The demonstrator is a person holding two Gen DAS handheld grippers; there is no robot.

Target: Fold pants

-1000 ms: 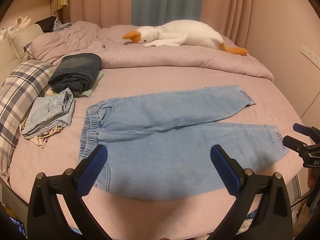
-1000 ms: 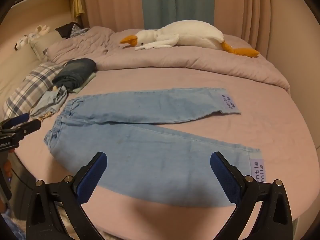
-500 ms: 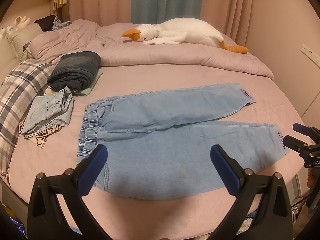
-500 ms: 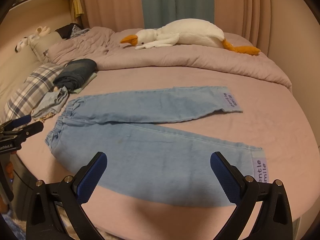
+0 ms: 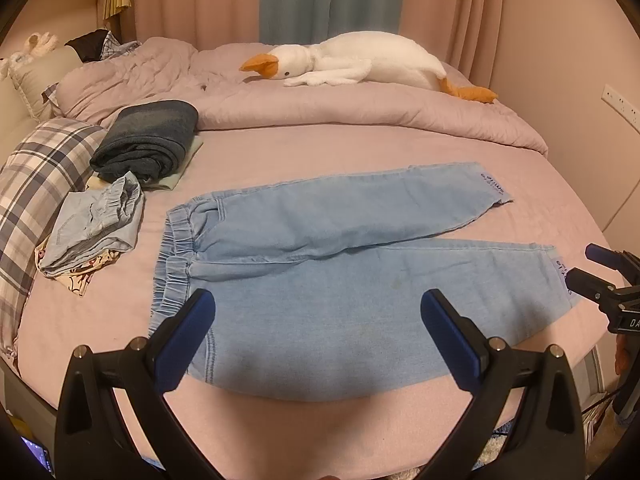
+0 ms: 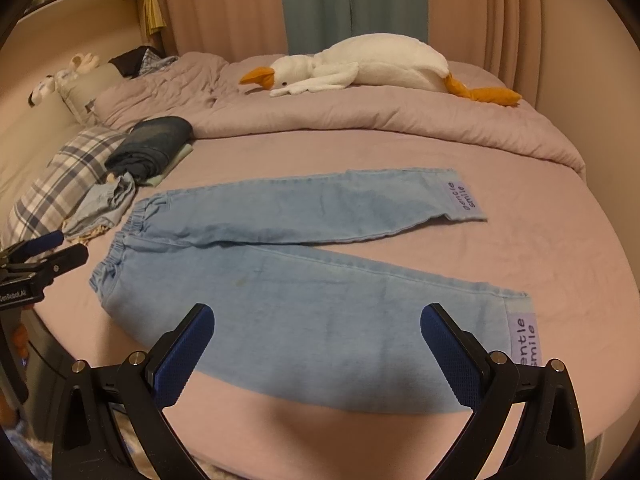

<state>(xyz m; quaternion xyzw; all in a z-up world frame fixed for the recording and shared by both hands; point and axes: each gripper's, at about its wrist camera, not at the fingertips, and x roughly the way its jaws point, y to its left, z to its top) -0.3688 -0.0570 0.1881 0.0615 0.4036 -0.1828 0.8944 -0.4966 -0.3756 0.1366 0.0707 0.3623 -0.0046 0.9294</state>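
Light blue denim pants (image 5: 340,264) lie flat on the pink bed, waistband to the left, both legs spread to the right; they also show in the right wrist view (image 6: 304,264). My left gripper (image 5: 318,332) is open and empty, hovering over the near edge by the waistband. My right gripper (image 6: 318,340) is open and empty, over the near leg toward its labelled cuff (image 6: 524,338). The right gripper shows at the right edge of the left wrist view (image 5: 596,268); the left gripper shows at the left edge of the right wrist view (image 6: 48,252).
A folded dark garment (image 5: 148,140), a crumpled light blue garment (image 5: 96,224) and a plaid pillow (image 5: 36,184) lie at the left. A bunched pink duvet (image 5: 360,116) with a white goose plush (image 5: 360,62) runs along the back. The bed edge (image 5: 304,440) is near me.
Both grippers have shifted slightly; the pants sit a little lower and closer in both views. Both grippers stay open and the pants have not moved.
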